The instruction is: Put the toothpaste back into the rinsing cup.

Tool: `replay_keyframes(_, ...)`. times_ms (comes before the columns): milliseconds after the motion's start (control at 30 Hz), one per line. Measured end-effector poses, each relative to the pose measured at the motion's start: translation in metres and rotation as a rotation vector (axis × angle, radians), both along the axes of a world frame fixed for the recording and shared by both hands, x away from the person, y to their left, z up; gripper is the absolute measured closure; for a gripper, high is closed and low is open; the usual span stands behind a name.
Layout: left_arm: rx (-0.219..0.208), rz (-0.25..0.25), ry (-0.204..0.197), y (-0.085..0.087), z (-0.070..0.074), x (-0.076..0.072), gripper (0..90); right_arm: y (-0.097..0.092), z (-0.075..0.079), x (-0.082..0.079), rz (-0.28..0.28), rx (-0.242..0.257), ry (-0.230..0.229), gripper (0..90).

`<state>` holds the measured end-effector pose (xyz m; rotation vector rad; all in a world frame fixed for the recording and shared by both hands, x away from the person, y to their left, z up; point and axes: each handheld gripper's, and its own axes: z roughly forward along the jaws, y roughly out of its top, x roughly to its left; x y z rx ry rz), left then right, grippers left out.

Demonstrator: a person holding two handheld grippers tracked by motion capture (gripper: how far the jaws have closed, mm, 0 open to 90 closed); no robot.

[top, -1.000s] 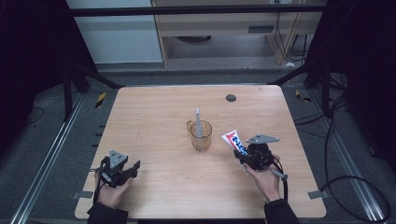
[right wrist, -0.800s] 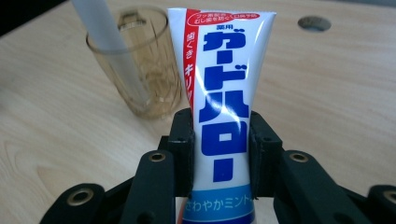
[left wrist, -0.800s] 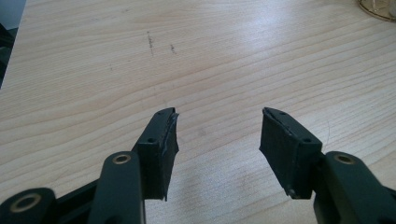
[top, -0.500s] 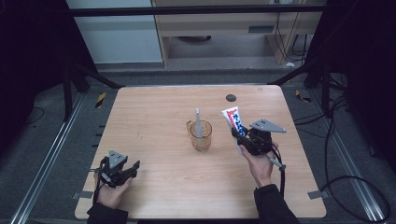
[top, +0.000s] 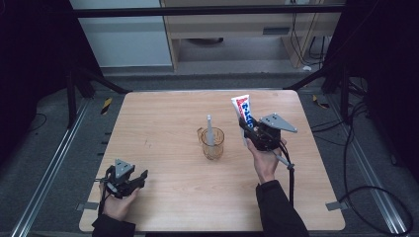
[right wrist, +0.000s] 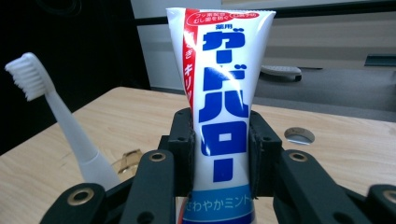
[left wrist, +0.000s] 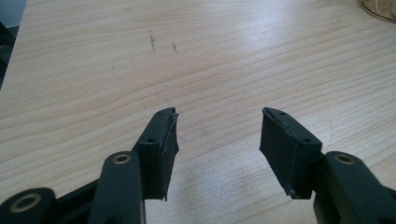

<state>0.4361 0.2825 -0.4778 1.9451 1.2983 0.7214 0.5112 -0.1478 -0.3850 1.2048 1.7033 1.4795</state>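
Note:
A white toothpaste tube (top: 243, 111) (right wrist: 219, 102) with blue and red print stands upright, crimped end up, between the jaws of my right gripper (top: 251, 131) (right wrist: 220, 147), which is shut on its lower half and held above the table right of centre. Just left of it a clear amber cup (top: 212, 143) sits mid-table with a white toothbrush (top: 209, 129) (right wrist: 56, 116) standing in it, bristles up. My left gripper (top: 141, 177) (left wrist: 218, 140) rests low at the table's front left, open, with bare wood between its jaws.
The wooden table (top: 163, 118) has a small round hole (right wrist: 299, 135) near its far right. Metal frame rails run along both sides on the floor. A cable (top: 289, 182) trails from the right gripper past the forearm. A shelf unit stands beyond the far edge.
My right gripper has risen and moved toward the far side with the toothpaste tube, which has swung from tilted to nearly upright. The left gripper has stayed put.

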Motion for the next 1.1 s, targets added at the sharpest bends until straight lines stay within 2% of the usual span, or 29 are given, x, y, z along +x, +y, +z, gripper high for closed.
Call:
replay_keyframes(433,-0.008,0.000,0.003,0.001,0.000,0.001,45.3,0.025,0.005,0.025,0.000,0.063,-0.062,68.0)
replay_keyframes(667,-0.008,0.002,0.001,0.000,0.000,0.002,45.3,0.038,0.001,0.036,0.011,0.075,-0.070,68.0)
replay_keyframes(1100,-0.009,-0.003,-0.001,0.000,0.000,0.003,45.3,0.054,-0.010,0.045,0.046,0.096,-0.066,68.0)
